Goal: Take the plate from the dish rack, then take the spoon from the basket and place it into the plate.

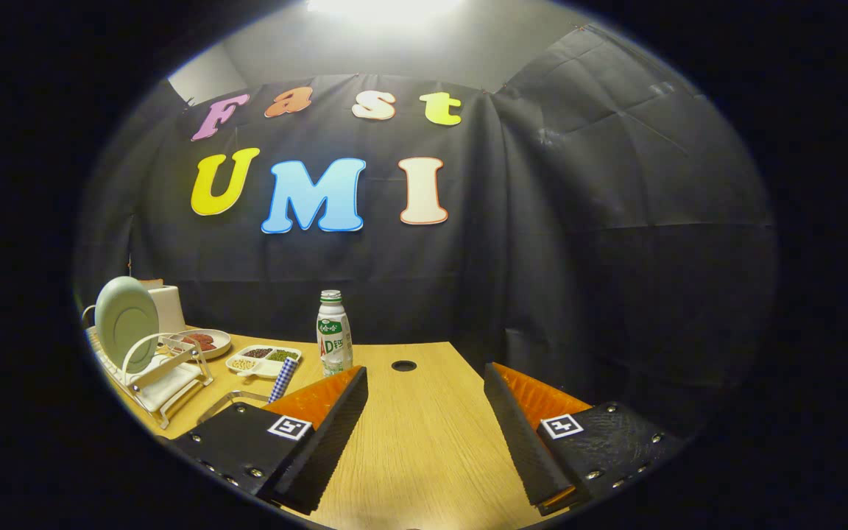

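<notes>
From my gripper cam the gripper [425, 386] is wide open, fingers spread well apart and nothing between them, just bare wood. It hangs over the light wooden table [424, 442], and the two fingers angle away from each other toward the far end of the tabletop.

The thing I'm after, the pale green round plate [126, 322], is way off to the left of the left finger. It stands on edge in the white wire dish rack [163, 375], nearly upright with a slight lean, its face turned toward me and a bit to the right. So its flat side is more or less vertical and its rim sits down in the rack's slots.

Just beyond the left finger there's a blue-and-white checkered handle [283, 378] sticking up at a slant, leaning to the right; could be the spoon, but I can't tell, since its lower end is hidden behind the finger. A bent metal wire [227, 401] shows right beside it, maybe the basket's rim.

Behind the rack: a small round plate with reddish food [205, 341], a white divided tray with beans and grains [263, 360], and a white box-like thing [168, 307] behind the green plate.

A small white plastic bottle with a green cap [333, 333] stands upright just ahead of the left fingertip. There's a dark round hole [403, 365] in the table near its far edge, ahead of the gap between the fingers.
</notes>
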Demonstrator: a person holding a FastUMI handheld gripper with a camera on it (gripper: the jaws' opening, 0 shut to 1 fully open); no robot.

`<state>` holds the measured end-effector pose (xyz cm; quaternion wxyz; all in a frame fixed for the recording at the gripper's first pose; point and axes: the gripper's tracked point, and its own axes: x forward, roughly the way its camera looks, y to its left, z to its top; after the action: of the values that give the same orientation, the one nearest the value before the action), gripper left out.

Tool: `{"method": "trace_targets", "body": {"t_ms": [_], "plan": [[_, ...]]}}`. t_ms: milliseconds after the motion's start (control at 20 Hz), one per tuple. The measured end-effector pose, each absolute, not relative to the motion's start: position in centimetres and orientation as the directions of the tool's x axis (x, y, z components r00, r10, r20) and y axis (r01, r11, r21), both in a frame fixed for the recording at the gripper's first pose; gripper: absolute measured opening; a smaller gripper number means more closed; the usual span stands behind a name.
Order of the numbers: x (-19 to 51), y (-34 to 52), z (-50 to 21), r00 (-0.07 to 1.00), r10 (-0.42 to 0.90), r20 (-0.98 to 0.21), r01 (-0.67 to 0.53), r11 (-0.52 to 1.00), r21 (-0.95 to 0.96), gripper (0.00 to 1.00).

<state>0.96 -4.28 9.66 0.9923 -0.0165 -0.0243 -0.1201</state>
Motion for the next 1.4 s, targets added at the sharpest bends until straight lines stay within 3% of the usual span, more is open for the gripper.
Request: {"method": "trace_targets", "body": {"t_ms": [350,650,1150,1400], "plan": [[-6.8,1.3,14.9,0.951,-0.308,0.026,0.309,0.948,-0.075,0.97],[-8.5,12.3,16.9,0.978,-0.207,-0.019,0.206,0.976,-0.065,0.97],[-2.7,30.0,18.7,0.999,0.014,-0.051,-0.012,0.999,0.042,0.97],[2.5,35.4,16.9,0.990,0.063,-0.128,-0.049,0.993,0.108,0.98]]}}
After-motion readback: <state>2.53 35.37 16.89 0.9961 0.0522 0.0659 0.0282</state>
